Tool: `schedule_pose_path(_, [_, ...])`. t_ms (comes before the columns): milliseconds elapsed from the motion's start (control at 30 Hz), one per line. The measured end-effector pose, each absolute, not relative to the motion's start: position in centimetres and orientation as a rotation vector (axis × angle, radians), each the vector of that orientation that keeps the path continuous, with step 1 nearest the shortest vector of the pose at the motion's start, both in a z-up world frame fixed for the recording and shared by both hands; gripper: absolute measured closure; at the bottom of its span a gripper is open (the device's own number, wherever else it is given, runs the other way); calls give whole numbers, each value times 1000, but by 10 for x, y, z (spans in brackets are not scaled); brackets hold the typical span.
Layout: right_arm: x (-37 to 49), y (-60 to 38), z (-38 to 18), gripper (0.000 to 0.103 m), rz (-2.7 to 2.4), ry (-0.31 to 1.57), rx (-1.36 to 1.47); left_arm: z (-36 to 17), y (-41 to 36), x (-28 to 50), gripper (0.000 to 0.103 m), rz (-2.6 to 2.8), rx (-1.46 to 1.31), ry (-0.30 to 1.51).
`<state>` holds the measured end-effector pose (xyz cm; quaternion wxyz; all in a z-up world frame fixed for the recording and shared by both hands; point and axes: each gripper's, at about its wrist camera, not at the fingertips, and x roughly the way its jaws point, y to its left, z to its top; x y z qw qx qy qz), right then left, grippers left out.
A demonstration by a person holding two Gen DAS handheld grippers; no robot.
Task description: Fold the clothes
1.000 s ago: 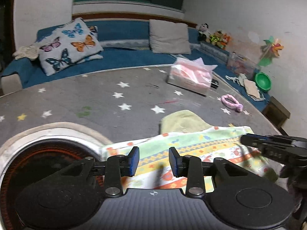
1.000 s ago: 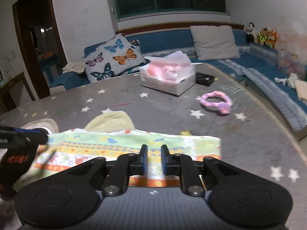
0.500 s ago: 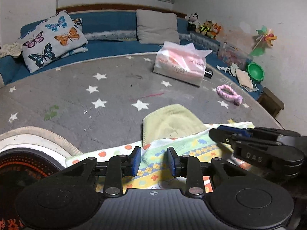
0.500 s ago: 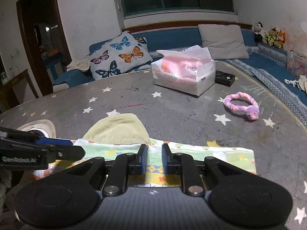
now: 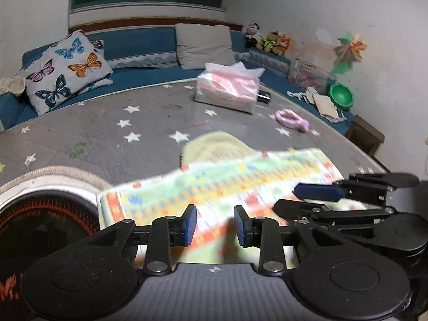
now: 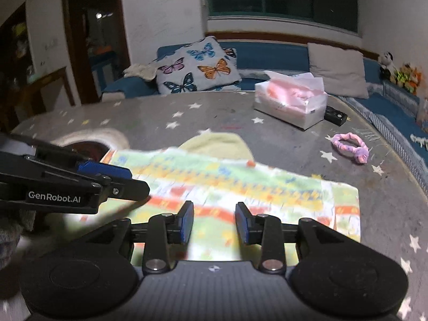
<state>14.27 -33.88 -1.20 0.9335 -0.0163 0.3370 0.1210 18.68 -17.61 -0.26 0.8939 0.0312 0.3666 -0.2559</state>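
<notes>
Right gripper (image 6: 214, 223) jaws, pinched a second ago, are opening over the patterned cloth (image 6: 240, 184), nothing clamped. Left gripper (image 5: 215, 226) part open, empty, cloth just ahead of its fingers. Risk: released fold springs open.

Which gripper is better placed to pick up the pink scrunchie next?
Right. The pink scrunchie lies on the right gripper's side of the patterned cloth, with bare tabletop between. The left gripper would have to cross the right.
</notes>
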Motion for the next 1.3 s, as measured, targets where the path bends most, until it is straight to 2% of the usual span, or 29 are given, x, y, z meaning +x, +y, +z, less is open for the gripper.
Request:
schedule_pose_path(100, [121, -336, -12, 62, 236, 682, -58, -7, -175, 167, 69, -529, 92, 752])
schedule_pose_path(367, [82, -339, -20, 62, 193, 682, -59, -13, -173, 134, 67, -501, 144, 703])
schedule_pose_path(467, [74, -340, -18, 61, 185, 676, -37, -10, -171, 128, 61, -497, 141, 702])
schedule_pose_path(533, [69, -341, -17, 56, 176, 668, -18, -6, -168, 123, 58, -497, 127, 702])
schedule_pose_path(567, [66, -342, -17, 50, 170, 664, -2, -5, -165, 120, 56, -495, 119, 700])
schedule_pose_path(633, [61, -343, -17, 48, 163, 656, 18, -3, -161, 113, 46, -491, 102, 699])
schedule_pose_path(667, [59, -342, -18, 44, 160, 653, 27, -2, -159, 109, 43, -487, 96, 699])
schedule_pose_path(767, [50, -338, -19, 23, 150, 644, 23, -3, -154, 97, 30, -477, 89, 697])
schedule_pose_path(833, [44, -335, -19, 19, 146, 637, 16, -3, -150, 89, 17, -465, 89, 693])
schedule_pose_path(1000, [30, -330, -19, 4, 116, 621, 10, -4, -138, 71, 2, -445, 89, 681])
schedule_pose_path(1100, [22, -328, -19, 0, 98, 609, 16, -5, -132, 60, 0, -445, 88, 677])
schedule_pose_path(1300, [9, -324, -24, 0, 67, 615, 24, -9, -122, 46, 0, -439, 79, 694])
